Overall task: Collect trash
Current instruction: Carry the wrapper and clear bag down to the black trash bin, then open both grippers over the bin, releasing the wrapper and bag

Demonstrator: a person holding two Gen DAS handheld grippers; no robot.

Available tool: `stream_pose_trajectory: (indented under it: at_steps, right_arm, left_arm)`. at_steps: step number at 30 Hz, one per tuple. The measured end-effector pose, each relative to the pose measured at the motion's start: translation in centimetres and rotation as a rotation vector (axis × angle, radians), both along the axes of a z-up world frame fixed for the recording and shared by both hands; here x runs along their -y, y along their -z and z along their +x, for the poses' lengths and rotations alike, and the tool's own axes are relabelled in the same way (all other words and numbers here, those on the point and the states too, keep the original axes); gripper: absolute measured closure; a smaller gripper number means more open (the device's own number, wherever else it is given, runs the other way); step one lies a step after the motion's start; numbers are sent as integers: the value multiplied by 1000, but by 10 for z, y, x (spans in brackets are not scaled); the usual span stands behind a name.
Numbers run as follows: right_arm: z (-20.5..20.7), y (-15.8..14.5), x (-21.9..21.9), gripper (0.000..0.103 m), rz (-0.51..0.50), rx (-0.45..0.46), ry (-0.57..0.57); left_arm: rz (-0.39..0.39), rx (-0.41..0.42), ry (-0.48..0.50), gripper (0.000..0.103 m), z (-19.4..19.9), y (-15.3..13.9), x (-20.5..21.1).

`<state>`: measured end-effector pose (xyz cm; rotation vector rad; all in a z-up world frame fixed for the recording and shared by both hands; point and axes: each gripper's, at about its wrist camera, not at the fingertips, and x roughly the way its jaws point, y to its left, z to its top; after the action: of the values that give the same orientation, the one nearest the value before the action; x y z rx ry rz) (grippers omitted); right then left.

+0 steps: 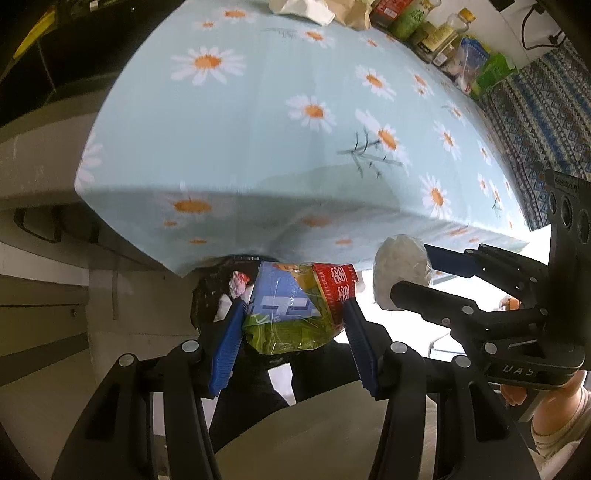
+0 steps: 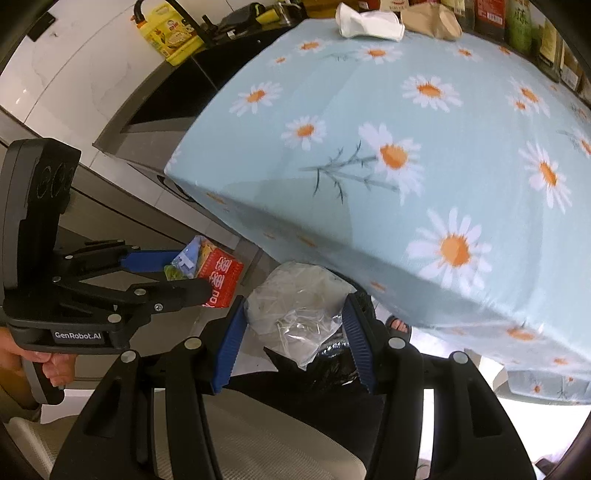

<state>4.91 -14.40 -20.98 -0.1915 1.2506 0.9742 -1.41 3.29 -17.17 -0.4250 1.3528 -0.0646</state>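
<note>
My left gripper (image 1: 293,306) is shut on a crumpled snack wrapper (image 1: 295,306), coloured blue, green and red, and holds it below the table's front edge. The wrapper also shows in the right wrist view (image 2: 210,269), as does the left gripper (image 2: 181,269). My right gripper (image 2: 293,317) is shut on a crumpled clear plastic bag (image 2: 295,306) over a black-lined trash bin (image 2: 332,365). That bag shows as a whitish wad in the left wrist view (image 1: 400,273), held by the right gripper (image 1: 406,271). The bin's dark rim (image 1: 207,295) lies behind the wrapper.
A table with a light blue daisy cloth (image 1: 258,122) fills the upper part of both views. At its far edge lie white crumpled paper (image 2: 369,22), a brown paper bag (image 2: 432,20) and a row of bottles and packets (image 1: 443,40). A grey counter (image 2: 155,110) stands left.
</note>
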Motion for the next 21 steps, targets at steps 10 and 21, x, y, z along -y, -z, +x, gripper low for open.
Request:
stream_pose_trajectory:
  at_steps: [10, 21]
  right_arm:
    - [-6, 29, -2, 50, -33, -67, 14]
    - [-8, 52, -3, 50, -50, -122, 22]
  left_arm:
    - [-20, -68, 20, 51, -7, 29, 1]
    - [-30, -134, 30, 51, -7, 55, 2]
